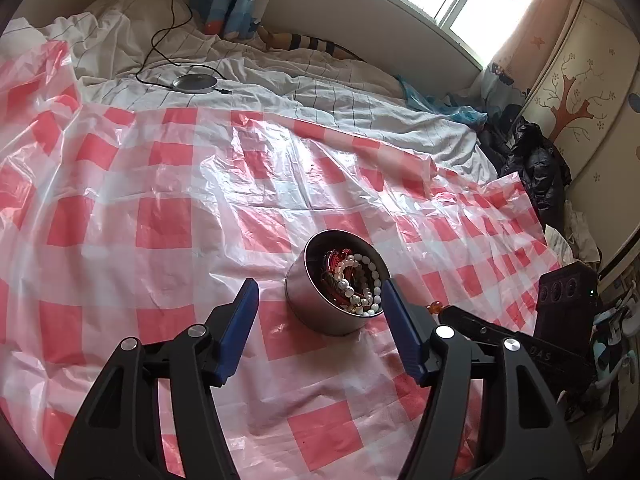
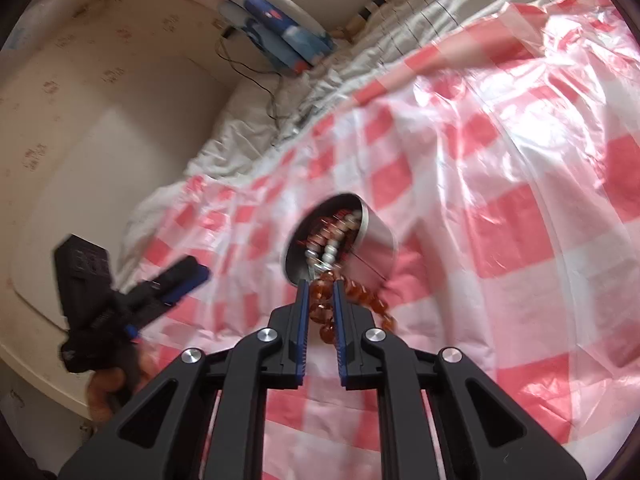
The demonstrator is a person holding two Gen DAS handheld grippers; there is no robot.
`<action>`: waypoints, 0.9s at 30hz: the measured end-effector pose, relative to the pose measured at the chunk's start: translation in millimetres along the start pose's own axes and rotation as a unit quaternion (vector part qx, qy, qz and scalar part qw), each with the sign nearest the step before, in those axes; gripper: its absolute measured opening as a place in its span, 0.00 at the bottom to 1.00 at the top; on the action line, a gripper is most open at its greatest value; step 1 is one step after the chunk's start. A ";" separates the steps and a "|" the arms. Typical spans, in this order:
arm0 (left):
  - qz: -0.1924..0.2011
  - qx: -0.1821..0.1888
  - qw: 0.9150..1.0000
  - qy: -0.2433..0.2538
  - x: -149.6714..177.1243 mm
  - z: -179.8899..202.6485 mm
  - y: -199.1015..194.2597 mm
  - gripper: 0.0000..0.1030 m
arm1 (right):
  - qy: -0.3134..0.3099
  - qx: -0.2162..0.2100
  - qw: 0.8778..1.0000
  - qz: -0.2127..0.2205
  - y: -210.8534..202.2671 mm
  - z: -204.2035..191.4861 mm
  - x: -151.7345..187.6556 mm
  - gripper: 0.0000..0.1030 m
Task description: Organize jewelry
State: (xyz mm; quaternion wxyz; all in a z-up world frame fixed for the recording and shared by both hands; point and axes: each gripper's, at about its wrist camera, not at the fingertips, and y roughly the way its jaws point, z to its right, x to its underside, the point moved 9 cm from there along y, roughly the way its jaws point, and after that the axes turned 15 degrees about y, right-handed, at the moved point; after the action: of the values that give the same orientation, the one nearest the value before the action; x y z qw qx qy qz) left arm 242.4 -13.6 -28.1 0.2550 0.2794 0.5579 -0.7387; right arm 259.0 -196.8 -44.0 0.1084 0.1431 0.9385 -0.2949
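Right gripper clamping amber bead bracelet beside tin — left gripper standing apart, holding nothing — on checkered sheet.

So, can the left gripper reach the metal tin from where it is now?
Probably yes. The left gripper is open, and the metal tin stands just ahead between its fingers, with only checked plastic sheet around.

bed: rumpled white sheet with thin dark lines
cover: red-and-white checked plastic sheet spread over it
on cover: round metal tin of beads
on sheet: grey disc with black cable
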 end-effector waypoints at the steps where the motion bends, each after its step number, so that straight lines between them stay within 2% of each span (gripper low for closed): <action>1: 0.000 -0.001 1.000 0.000 -0.1 -0.4 0.1 0.59 | 0.000 -0.018 1.000 0.004 -2.7 -8.1 -2.6 0.12; 7: 0.003 -0.005 1.000 -0.011 -3.2 -7.8 -0.8 0.61 | 0.012 -0.079 0.997 0.007 -5.0 -38.8 -17.9 0.12; 15: 0.007 -0.014 1.000 -0.021 -5.5 -17.9 -2.2 0.64 | 0.032 -0.114 0.993 -0.027 48.7 -63.4 -33.5 0.12; 17: 0.006 -0.016 1.000 -0.023 -5.2 -19.3 -1.6 0.64 | 0.041 -0.090 0.995 -0.035 67.7 -52.8 -35.0 0.13; 18: 0.004 -0.017 1.000 -0.023 -4.9 -20.0 -1.1 0.65 | 0.039 -0.053 0.997 -0.031 76.3 -41.5 -37.5 0.16; 19: 0.003 -0.018 1.000 -0.022 -4.7 -20.5 -0.5 0.65 | 0.034 -0.009 0.999 -0.020 81.4 -29.6 -41.1 0.36; 20: 0.003 -0.019 1.000 -0.022 -4.6 -20.9 -0.1 0.65 | 0.026 0.023 0.999 -0.006 82.8 -19.6 -44.5 0.49; 22: 0.003 -0.021 1.000 -0.023 -4.3 -22.3 -0.2 0.67 | 0.009 0.068 0.997 0.024 75.7 -8.4 -50.5 0.51; 24: 0.003 -0.023 0.999 -0.025 -4.5 -23.1 0.0 0.69 | -0.003 0.073 0.996 0.046 63.1 -6.9 -53.3 0.53; 25: 0.002 -0.024 0.999 -0.026 -4.0 -23.2 0.4 0.69 | -0.007 0.075 0.996 0.054 57.3 -6.7 -53.1 0.60; 27: 0.000 -0.024 0.999 -0.025 -1.9 -22.7 1.4 0.70 | -0.016 0.078 0.995 0.065 44.5 -6.4 -48.0 0.65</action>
State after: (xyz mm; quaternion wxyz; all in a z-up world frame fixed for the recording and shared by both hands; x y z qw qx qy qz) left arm 247.7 8.1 -32.7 0.2756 0.2543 0.5685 -0.7323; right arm 317.9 -167.9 -48.2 0.1310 0.2066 0.8994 -0.3624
